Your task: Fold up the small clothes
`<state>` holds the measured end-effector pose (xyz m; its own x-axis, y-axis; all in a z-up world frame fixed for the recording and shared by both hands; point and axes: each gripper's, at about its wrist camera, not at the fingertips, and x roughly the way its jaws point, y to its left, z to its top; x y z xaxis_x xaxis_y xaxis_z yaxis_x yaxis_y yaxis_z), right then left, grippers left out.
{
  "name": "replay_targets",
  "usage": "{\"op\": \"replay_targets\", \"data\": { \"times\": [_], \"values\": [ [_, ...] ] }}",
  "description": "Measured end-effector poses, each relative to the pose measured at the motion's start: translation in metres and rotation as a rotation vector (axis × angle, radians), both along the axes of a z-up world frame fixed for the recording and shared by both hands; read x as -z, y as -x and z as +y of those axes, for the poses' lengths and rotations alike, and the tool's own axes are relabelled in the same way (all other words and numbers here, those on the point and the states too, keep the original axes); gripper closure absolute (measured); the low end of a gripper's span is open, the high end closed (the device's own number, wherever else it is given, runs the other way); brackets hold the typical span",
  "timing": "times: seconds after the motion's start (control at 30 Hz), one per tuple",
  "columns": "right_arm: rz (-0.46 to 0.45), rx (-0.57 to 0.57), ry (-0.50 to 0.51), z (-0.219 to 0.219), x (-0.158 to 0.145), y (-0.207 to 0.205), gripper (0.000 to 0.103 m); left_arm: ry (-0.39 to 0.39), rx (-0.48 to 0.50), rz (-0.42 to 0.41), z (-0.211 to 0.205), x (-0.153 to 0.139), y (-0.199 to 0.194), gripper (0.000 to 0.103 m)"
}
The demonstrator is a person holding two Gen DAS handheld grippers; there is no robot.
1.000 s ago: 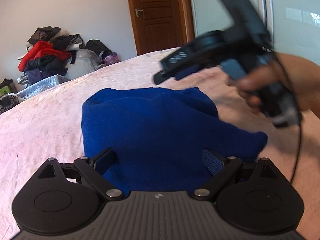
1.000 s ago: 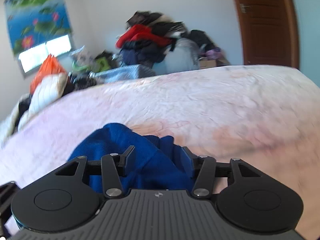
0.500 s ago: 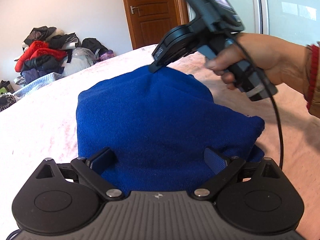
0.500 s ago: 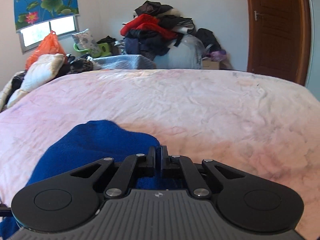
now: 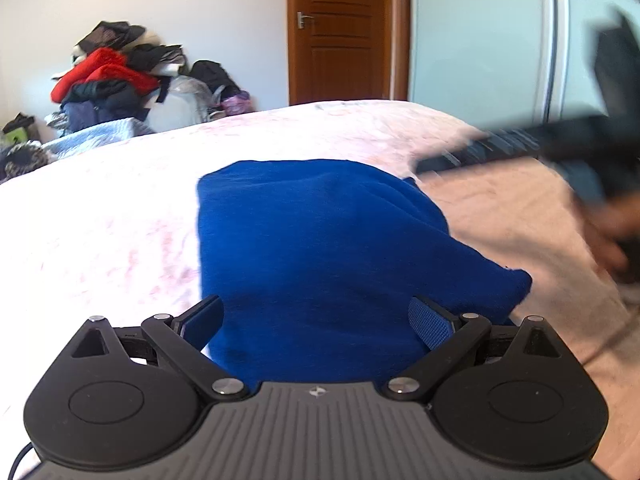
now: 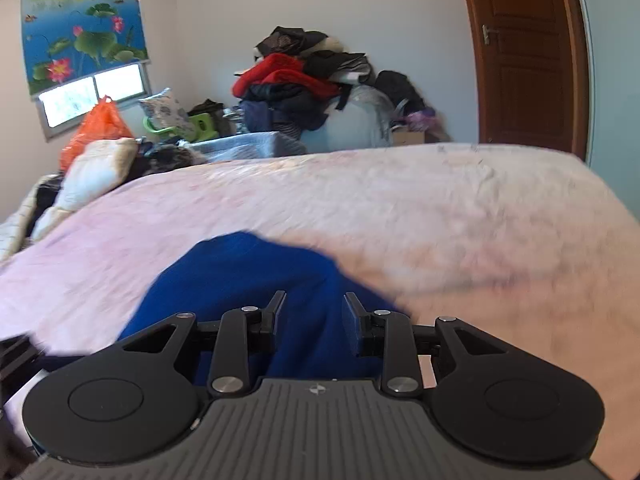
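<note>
a wide bed (image 5: 120, 216) under a pale pink crinkled cover fills both views, and behind it stand a white wall, a brown wooden door (image 5: 340, 32) and, to the right of the door in the left wrist view, a pale glass-fronted wardrobe (image 5: 480, 40). against the far wall a pile of clothes (image 6: 296, 76) in red, black and navy is heaped over a light grey bag, and in the right wrist view a lotus-pond blind (image 6: 80, 24) hangs over a window at the left, with an orange plastic bag (image 6: 94, 128) and a cream pillow below it. on the bed lies the blue garment (image 5: 312, 248), a small soft knit piece, folded and spread flat on the cover near the front edge, one corner jutting out toward the right. the left gripper (image 5: 316, 320) hangs low over the garment's near edge with its fingers released and standing wide; the blue cloth lies beneath and between them, and the pads do not press on it. the right gripper (image 6: 314, 312) sits over the garment's right side, its jaws opening, with blue cloth seen in the gap below but nothing pinched by the pads. in the left wrist view the right gripper shows as a dark blurred shape at the right edge, with a hand (image 5: 612, 236) blurred on its grip.
</note>
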<state>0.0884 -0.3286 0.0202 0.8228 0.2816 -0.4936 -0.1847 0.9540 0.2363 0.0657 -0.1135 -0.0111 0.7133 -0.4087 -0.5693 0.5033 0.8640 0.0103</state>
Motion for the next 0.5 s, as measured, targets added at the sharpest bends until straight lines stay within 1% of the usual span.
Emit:
{"op": "replay_targets", "data": {
  "times": [0.1,0.17,0.23,0.27,0.3,0.33,0.4,0.5],
  "values": [
    [0.049,-0.045,-0.039,0.011,0.013,0.031,0.064,-0.010,-0.027,-0.001,0.007,-0.001,-0.001,0.003],
    [0.075,-0.036,-0.024,0.017,0.023,0.042,0.061,-0.022,-0.043,0.007,0.011,-0.001,0.000,0.003],
    [0.098,-0.021,0.010,0.024,0.034,0.050,0.061,-0.025,-0.050,0.023,0.015,0.000,0.000,0.003],
    [0.101,-0.008,0.009,0.025,0.037,0.053,0.078,-0.027,-0.053,0.029,0.016,0.001,0.001,0.003],
    [0.098,0.003,-0.004,0.024,0.039,0.057,0.092,-0.032,-0.058,0.030,0.018,0.002,0.002,0.003],
    [0.088,0.008,-0.022,0.023,0.038,0.062,0.093,-0.039,-0.063,0.029,0.019,0.002,0.003,0.003],
    [0.085,0.012,-0.024,0.023,0.037,0.071,0.093,-0.048,-0.067,0.022,0.022,0.002,0.004,0.003],
    [0.138,0.004,-0.029,0.021,0.045,0.074,0.092,-0.045,-0.075,0.040,0.025,0.006,0.002,0.003]
  ]
}}
